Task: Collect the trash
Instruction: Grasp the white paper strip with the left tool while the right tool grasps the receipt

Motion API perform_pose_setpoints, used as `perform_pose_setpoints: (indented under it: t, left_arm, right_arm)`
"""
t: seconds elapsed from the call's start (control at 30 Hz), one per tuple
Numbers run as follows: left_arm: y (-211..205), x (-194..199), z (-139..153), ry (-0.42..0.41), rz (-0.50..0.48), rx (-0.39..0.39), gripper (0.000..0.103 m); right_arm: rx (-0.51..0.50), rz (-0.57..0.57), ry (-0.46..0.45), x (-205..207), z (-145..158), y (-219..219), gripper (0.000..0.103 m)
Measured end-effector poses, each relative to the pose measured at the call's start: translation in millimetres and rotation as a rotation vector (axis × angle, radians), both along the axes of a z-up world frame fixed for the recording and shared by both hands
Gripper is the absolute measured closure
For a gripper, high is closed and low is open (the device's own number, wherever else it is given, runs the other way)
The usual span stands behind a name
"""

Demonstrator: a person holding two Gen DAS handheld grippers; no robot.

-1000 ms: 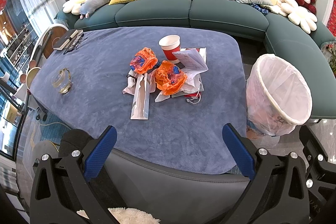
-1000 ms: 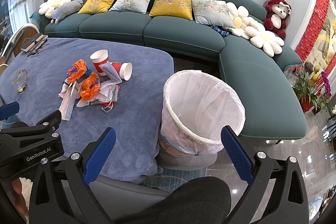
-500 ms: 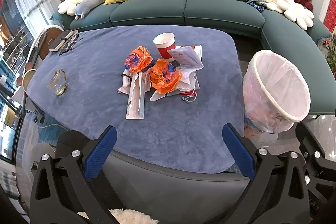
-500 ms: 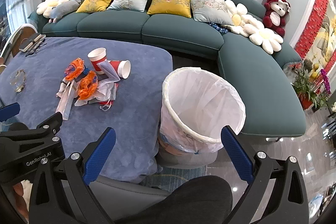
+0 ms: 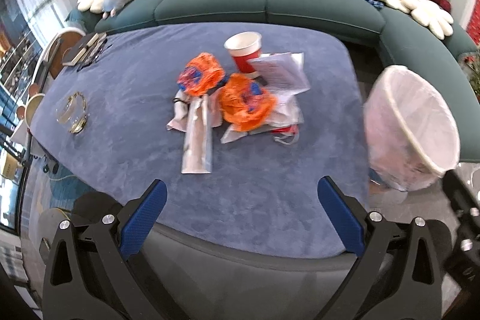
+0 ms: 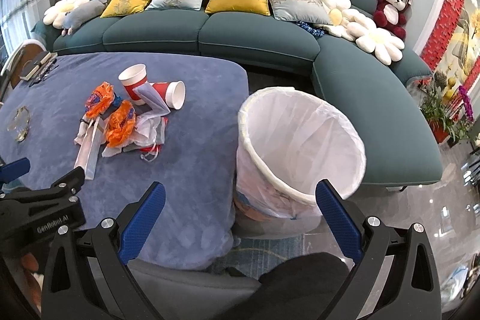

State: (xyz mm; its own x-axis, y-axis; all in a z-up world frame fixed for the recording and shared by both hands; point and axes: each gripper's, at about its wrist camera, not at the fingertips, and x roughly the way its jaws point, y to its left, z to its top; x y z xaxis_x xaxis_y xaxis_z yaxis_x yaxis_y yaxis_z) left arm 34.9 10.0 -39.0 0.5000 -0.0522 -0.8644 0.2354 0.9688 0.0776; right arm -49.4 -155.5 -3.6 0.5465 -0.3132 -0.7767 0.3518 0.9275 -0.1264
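A pile of trash lies mid-table: two crumpled orange wrappers [image 5: 200, 73] [image 5: 244, 101], an upright red paper cup [image 5: 244, 50], folded white paper [image 5: 282, 68], a silver foil packet [image 5: 197, 140] and white plastic scraps. The right wrist view shows the same pile [image 6: 120, 122] plus a second red cup [image 6: 169, 90] lying on its side. A bin with a white liner [image 5: 411, 122] [image 6: 300, 146] stands right of the table. My left gripper [image 5: 240, 200] is open and empty, over the table's near edge. My right gripper [image 6: 240, 203] is open and empty, near the bin.
The table has a blue cloth [image 5: 120, 86]. A glass ashtray [image 5: 72, 113] sits at its left, books and remotes [image 5: 85, 50] at the far left corner. A teal sofa [image 6: 255, 35] with cushions and plush toys curves behind and to the right.
The left gripper has moved forward toward the trash pile, which now looks larger. The right gripper has shifted slightly closer to the bin. Both stay open.
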Motion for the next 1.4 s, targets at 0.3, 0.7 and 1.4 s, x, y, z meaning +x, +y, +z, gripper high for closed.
perform_pose_setpoints:
  t: [0.3,0.7,1.4]
  left_arm:
    - [54,73,-61,0.131,0.097,-0.013,0.007]
    - [77,142,-121,0.261,0.138,-0.028,0.008]
    - [77,151,-132,0.31,0.088,-0.091,0.062]
  right_arm:
    - [0.028,0.062,0.014,60,-24,22,0.007]
    - [0.05,0.15,0.023,173,-62,54,0.009]
    - [0.083,0.242,0.142,255,-123,67,0.081]
